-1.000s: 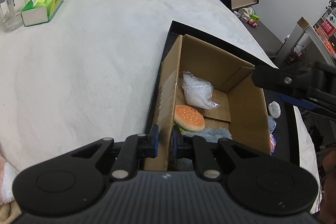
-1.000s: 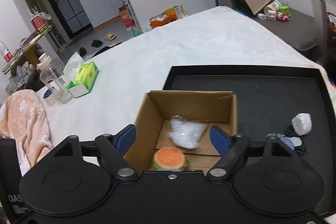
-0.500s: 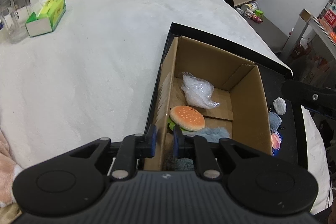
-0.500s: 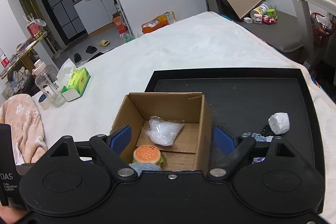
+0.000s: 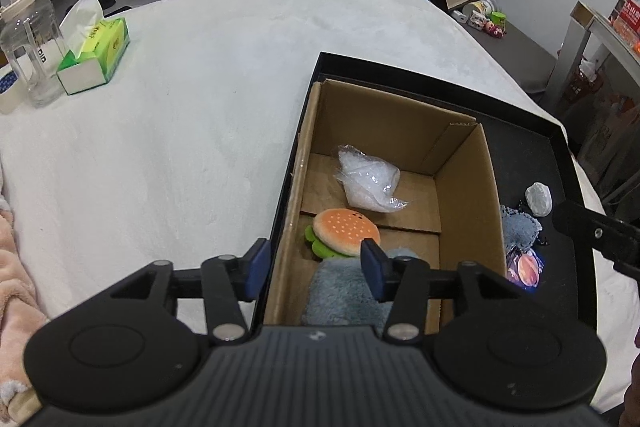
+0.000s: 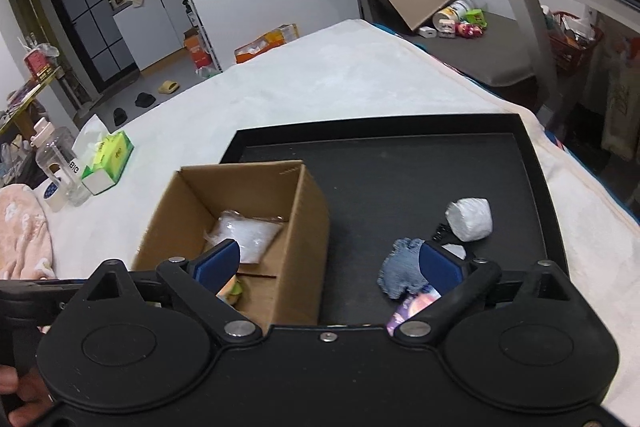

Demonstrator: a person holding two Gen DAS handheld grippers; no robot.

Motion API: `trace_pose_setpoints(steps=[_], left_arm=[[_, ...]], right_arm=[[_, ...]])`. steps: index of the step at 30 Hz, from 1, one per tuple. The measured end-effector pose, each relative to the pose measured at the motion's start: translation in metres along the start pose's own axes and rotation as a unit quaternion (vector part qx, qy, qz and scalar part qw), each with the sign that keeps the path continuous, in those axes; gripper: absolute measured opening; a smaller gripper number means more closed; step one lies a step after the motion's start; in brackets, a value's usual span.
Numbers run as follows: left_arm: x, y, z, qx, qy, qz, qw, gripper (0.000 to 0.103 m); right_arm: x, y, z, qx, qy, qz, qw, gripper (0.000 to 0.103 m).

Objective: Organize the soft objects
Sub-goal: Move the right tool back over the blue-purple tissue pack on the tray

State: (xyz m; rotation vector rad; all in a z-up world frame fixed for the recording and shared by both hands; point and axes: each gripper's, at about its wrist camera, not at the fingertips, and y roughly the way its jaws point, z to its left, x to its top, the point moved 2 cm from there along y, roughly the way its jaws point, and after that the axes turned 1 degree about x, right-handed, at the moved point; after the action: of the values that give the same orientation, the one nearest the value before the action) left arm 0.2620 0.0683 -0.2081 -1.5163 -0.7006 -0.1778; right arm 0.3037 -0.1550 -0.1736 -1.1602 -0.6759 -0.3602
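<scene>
left gripper [image 5: 314, 263]: jaws just parted, astride cardboard box [image 5: 464, 187] wall (pads clear) | right gripper [image 6: 328, 263]: spreading wide, empty, above black tray [image 6: 400, 167]

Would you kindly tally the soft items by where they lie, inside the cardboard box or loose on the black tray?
Inside the brown cardboard box: 3 (clear plastic bag, orange burger plush, grey-blue fluffy plush)
Loose on the black tray: 3 (white wrapped bundle, blue denim piece, purple-orange packet)
Total: 6
</scene>
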Motion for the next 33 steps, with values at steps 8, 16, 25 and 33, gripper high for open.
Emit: trace_pose_setpoints(steps=[8, 16, 25, 33], left_arm=[[0.0, -0.001, -0.013, 0.013, 0.026, -0.001, 0.9996, 0.058], [0.001, 0.008, -0.017, 0.052, 0.038, -0.001, 0.9979, 0.06], [0.012, 0.013, -0.027, 0.073, 0.037, -0.006, 0.9966, 0.061], [0.012, 0.018, -0.037, 0.08, 0.05, 0.0, 0.9955, 0.061]], right_arm=[[-0.018, 0.004, -0.03, -0.013, 0.025, -0.026, 0.999, 0.1], [-0.04, 0.023, -0.056, -0.031, 0.054, -0.018, 0.998, 0.1], [-0.054, 0.045, -0.073, -0.043, 0.084, 0.011, 0.995, 0.096], [-0.058, 0.051, -0.079, -0.04, 0.096, 0.026, 0.994, 0.096]])
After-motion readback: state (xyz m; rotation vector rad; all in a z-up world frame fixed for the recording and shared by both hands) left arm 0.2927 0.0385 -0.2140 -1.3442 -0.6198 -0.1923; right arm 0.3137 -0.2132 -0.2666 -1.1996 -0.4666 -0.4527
